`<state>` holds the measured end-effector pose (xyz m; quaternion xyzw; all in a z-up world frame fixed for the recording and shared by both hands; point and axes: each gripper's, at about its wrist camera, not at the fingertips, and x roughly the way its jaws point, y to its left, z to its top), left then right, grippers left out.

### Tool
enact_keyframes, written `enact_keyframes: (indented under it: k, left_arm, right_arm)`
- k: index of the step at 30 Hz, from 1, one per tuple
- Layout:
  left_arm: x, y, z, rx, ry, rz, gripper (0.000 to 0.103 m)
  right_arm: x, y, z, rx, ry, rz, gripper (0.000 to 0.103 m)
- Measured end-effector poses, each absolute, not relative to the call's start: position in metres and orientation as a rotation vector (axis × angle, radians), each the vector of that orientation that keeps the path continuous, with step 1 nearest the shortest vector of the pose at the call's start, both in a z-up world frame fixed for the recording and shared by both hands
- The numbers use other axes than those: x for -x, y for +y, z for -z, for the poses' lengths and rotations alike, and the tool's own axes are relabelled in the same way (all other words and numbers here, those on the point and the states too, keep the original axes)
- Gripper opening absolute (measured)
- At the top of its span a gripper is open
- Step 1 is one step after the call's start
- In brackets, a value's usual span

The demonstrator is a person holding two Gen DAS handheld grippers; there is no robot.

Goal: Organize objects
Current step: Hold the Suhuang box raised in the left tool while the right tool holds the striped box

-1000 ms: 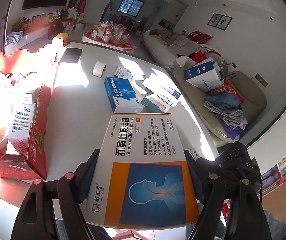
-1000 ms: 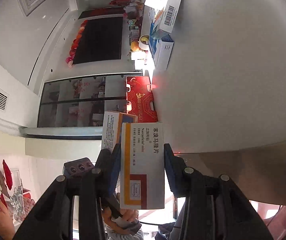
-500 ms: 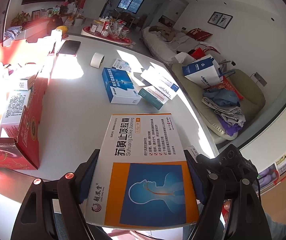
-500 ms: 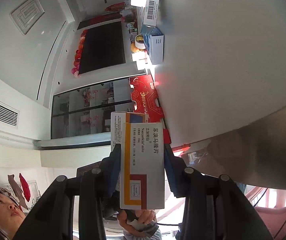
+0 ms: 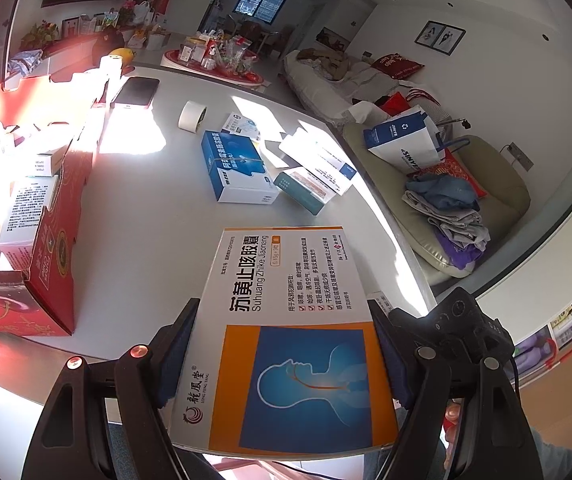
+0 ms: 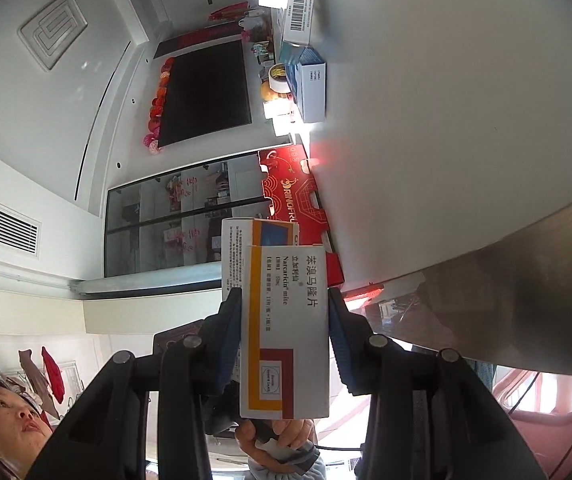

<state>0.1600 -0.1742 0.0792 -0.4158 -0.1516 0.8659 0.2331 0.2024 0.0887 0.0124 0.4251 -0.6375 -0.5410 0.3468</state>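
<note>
Left tongs (image 5: 284,356) clamp the orange box (image 5: 286,320) by its long edges above the desk (image 5: 158,216), at 6 o'clock; right tongs (image 6: 286,344) clamp the narrow box (image 6: 286,328). Both are light, crushable cardboard.

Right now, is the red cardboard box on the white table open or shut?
Open. The red cardboard box on the white table has its flaps raised, and white medicine cartons show inside through the top.
</note>
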Motion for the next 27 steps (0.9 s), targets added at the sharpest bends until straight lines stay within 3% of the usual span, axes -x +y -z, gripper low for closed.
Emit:
enact_keyframes:
  k: [27]
  left_arm:
    - [-0.1612,-0.1700,-0.0816,1.136,-0.403,-2.367,0.082]
  right_arm:
    - [-0.2027,0.0873,-0.0116,-1.109,-1.647,1.393,0.040]
